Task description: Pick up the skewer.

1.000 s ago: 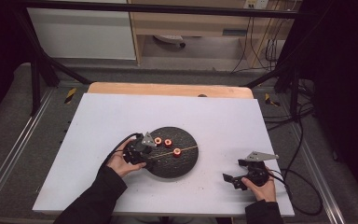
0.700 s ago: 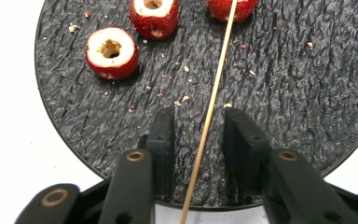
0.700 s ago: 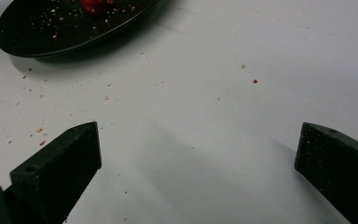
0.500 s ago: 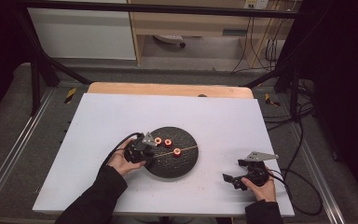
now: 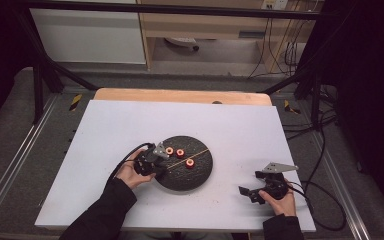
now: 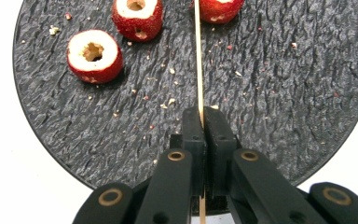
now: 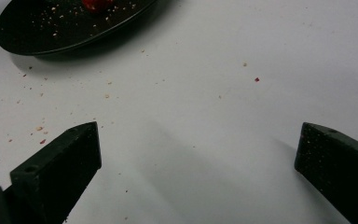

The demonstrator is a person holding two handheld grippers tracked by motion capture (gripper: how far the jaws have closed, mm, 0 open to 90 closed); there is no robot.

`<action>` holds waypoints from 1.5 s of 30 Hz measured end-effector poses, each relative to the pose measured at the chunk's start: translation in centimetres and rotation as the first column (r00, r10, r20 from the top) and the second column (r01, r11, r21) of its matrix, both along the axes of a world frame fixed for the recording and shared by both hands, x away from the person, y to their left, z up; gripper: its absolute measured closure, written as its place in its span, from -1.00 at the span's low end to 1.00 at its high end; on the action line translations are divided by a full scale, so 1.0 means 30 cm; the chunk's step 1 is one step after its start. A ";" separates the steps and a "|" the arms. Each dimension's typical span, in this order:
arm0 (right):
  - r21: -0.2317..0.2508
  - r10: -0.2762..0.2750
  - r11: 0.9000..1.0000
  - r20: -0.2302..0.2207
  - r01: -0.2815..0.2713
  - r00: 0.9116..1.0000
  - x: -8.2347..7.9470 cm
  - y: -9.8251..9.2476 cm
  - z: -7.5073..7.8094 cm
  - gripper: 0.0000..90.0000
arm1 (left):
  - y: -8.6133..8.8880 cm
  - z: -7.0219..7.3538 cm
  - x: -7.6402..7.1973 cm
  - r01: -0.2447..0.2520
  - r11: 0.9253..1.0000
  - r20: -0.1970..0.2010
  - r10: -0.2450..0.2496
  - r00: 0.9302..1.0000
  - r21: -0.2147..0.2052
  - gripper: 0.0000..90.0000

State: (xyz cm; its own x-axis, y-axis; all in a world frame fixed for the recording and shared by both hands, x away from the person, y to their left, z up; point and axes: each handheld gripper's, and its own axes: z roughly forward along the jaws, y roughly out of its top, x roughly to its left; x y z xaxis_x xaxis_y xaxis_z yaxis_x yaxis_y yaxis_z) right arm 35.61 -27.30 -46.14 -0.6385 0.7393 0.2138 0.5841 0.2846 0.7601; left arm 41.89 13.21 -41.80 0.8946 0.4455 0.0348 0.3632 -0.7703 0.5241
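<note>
When raising the thin wooden skewer (image 6: 198, 56) off the round black slate plate (image 6: 284, 93), keep the clamp firm and the lift slow. Left tongs (image 6: 201, 114): just closing, now pinched shut on the skewer near its end at the plate's near rim, with a short tail showing behind the pads. Skewer position: flat on the plate, running straight away from the tongs and passing just beside the farthest of three cored red fruits (image 6: 94, 56). Right tongs (image 7: 198, 149): spread wide, holding nothing, low over the white tabletop (image 5: 130, 130), well apart from the plate. Avoid squeezing harder than needed: risk of snapping or bowing so thin a stick. Lift only enough to clear the rough slate surface, keeping the shaft level to stop the free tip from dragging through the crumbs or knocking the neighbouring fruit. Avoid twisting the wrist: grip far from the tip, hence probable wobble at the free end. Probably best to bring the right tongs in next, take one fruit by its red sides with the cored hole left unobstructed, then line the hole up with the skewer tip before pushing.
</note>
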 end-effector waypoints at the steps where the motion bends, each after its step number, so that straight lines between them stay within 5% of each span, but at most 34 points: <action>1: 0.000 -0.002 1.000 -0.002 0.002 1.000 -0.001 0.000 0.000 -0.98 | 0.000 0.000 -0.001 0.001 1.000 0.000 -0.001 1.000 0.000 0.95; 14: 0.002 -0.004 1.000 -0.001 0.004 1.000 -0.002 0.000 0.001 -0.98 | 0.011 0.027 -0.024 -0.009 0.999 0.016 0.010 1.000 -0.047 0.96; 26: 0.001 -0.009 1.000 0.000 0.009 1.000 -0.003 -0.001 0.002 -0.98 | 0.050 0.037 -0.085 -0.055 0.991 0.037 0.060 0.998 -0.126 0.96; 34: 0.003 -0.013 1.000 -0.002 0.013 1.000 -0.003 0.000 0.002 -0.99 | 0.099 0.045 -0.133 -0.097 0.977 0.044 0.107 0.993 -0.190 0.96; 45: -0.002 -0.021 1.000 -0.004 0.021 1.000 -0.003 0.006 0.006 -0.99 | 0.196 0.042 -0.196 -0.172 0.945 0.057 0.195 0.979 -0.277 0.96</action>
